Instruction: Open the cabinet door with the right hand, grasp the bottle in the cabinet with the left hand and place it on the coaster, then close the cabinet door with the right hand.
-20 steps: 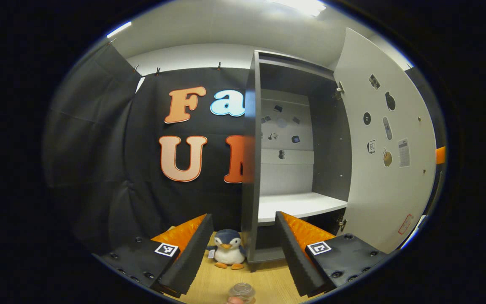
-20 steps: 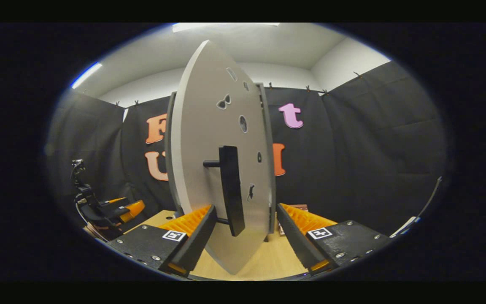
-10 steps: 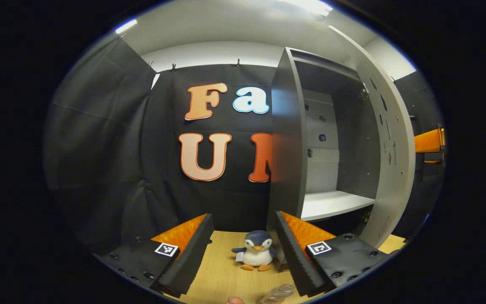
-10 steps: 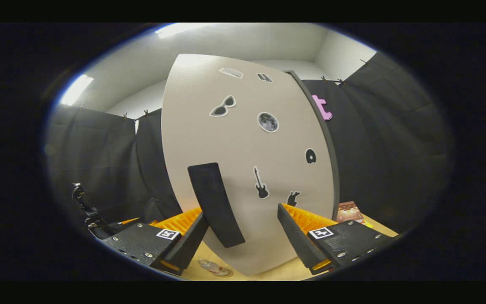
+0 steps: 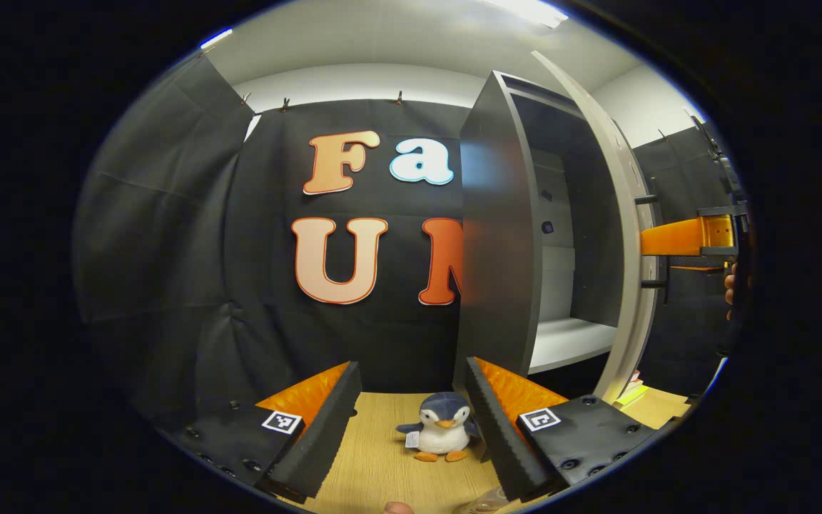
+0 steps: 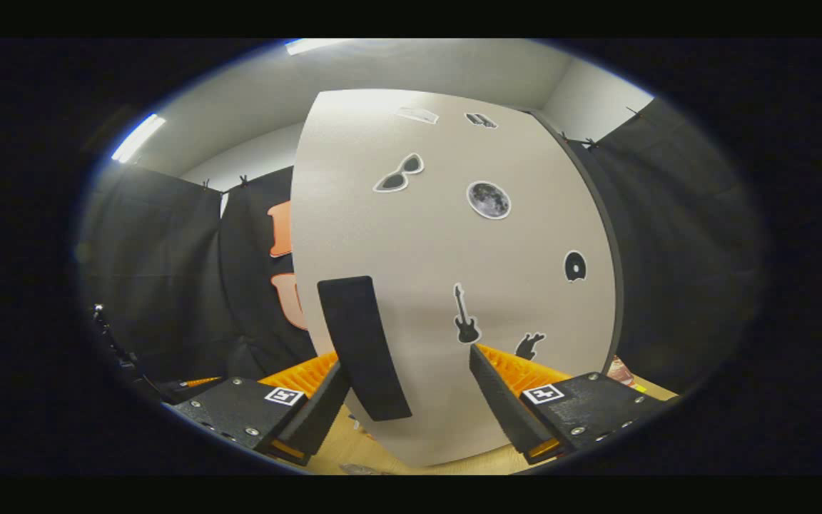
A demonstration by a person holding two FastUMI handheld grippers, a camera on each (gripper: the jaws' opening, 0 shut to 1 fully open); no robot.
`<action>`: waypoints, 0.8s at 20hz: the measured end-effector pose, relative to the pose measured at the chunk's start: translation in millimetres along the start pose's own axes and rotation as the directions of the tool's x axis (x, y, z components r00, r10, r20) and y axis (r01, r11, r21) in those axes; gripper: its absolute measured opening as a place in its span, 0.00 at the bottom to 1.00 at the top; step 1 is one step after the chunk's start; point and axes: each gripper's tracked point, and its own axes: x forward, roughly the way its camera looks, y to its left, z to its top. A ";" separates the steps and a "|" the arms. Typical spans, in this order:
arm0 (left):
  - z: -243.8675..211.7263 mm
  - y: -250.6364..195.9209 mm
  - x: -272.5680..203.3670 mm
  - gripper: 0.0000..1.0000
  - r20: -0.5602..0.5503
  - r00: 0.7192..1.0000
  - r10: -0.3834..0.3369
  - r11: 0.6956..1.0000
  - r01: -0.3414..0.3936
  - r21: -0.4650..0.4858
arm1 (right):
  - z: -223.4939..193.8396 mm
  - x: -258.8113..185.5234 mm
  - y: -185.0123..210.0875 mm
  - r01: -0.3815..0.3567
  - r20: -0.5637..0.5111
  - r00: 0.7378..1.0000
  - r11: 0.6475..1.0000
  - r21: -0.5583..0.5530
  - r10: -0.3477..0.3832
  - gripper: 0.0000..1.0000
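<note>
The grey cabinet (image 5: 500,250) stands on the table, its pale door (image 5: 632,235) swung partly across the opening, with a white shelf (image 5: 568,343) visible inside. My left gripper (image 5: 411,371) is open and holds nothing, left of the cabinet. A sliver of the clear bottle (image 5: 486,505) shows at the bottom edge, by its right finger. In the right gripper view, the door's outer face (image 6: 454,250) carries stickers and a black handle (image 6: 364,346). My right gripper (image 6: 407,360) is open in front of the door; the handle sits between its fingers, close to the left one.
A penguin plush (image 5: 443,432) sits on the wooden table (image 5: 382,464) at the cabinet's front corner. The other gripper (image 5: 682,235) and a hand (image 5: 728,285) are beyond the door's edge. Small flat items (image 5: 628,392) lie at the cabinet's far side.
The door has swung from wide open toward the cabinet, with the right gripper following its outer face. The left gripper has drawn left, away from the bottle.
</note>
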 end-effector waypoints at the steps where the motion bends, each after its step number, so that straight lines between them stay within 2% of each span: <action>1: -2.1 0.8 3.2 0.94 -0.006 1.000 -0.008 1.000 0.008 -0.002 | -0.3 1.9 1.7 0.005 0.003 1.000 1.000 0.006 -0.005 0.98; 2: -2.5 0.8 7.2 0.94 -0.011 1.000 -0.019 1.000 0.019 -0.005 | -1.0 3.9 2.2 0.010 0.004 1.000 1.000 0.012 -0.010 0.95; 14: -11.2 12.4 27.1 0.95 -0.032 0.998 -0.055 0.998 0.055 -0.018 | -4.1 20.5 10.5 0.048 0.003 0.999 0.996 0.071 -0.048 0.96; 16: -12.9 13.3 29.4 0.94 -0.036 0.998 -0.058 0.998 0.057 -0.024 | -5.4 26.4 8.8 0.066 0.004 0.998 0.997 0.035 -0.066 0.96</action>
